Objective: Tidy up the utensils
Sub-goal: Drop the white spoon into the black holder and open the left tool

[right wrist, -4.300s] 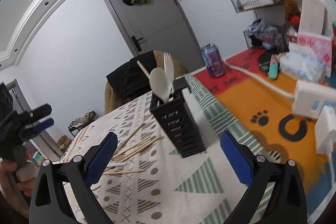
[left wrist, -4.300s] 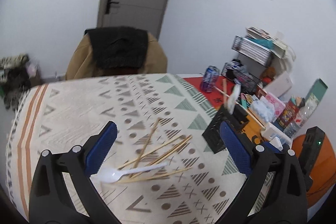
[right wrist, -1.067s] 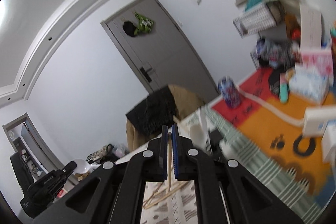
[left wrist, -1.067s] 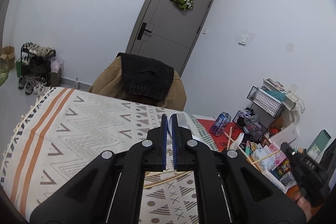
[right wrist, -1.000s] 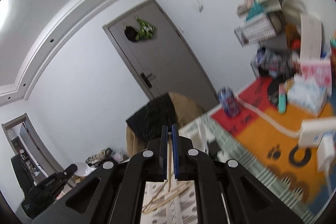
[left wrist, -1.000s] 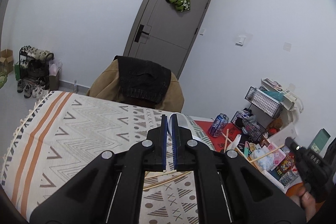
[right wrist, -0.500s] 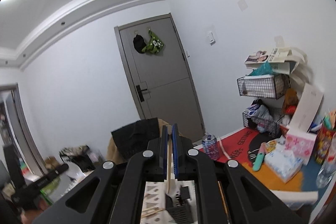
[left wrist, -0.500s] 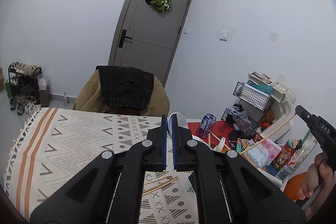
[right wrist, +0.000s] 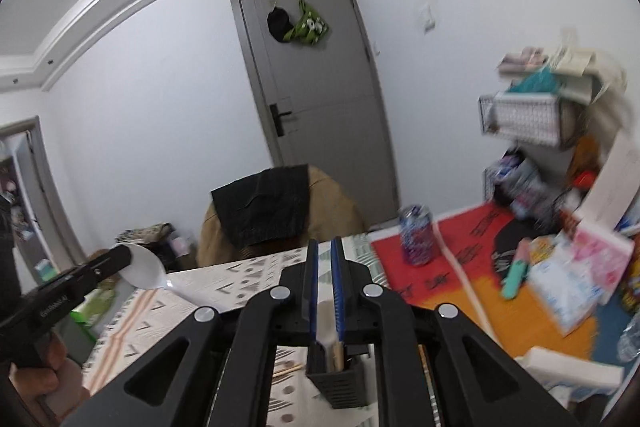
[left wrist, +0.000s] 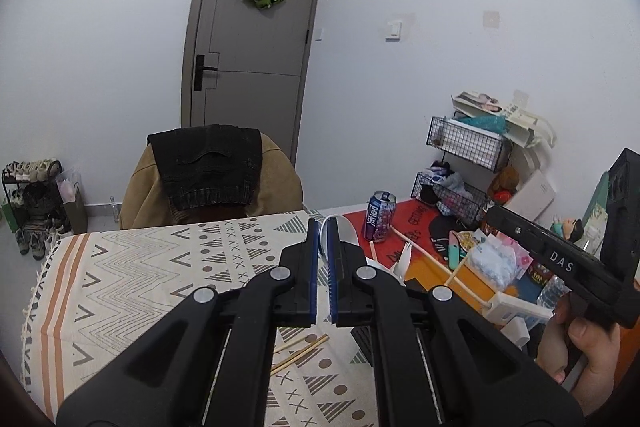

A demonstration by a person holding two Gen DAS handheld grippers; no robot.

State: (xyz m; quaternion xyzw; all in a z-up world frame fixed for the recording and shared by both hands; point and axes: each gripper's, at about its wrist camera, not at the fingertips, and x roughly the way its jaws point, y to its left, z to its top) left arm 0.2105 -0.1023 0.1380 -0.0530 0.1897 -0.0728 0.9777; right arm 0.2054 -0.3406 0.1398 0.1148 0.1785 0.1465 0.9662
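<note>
Right wrist view: black utensil holder (right wrist: pixel 340 381) with white utensil, chopstick inside.

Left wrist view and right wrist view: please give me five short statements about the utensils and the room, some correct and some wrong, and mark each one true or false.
1. The left gripper is shut on a white spoon. True.
2. The door stands wide open. False: it is closed, with a cap and a green thing hanging on it.
3. A can stands upright on the red mat. True.
4. The black holder is empty. False: utensils already stand in it.
5. Some chopsticks lie on the tablecloth. True.
</note>
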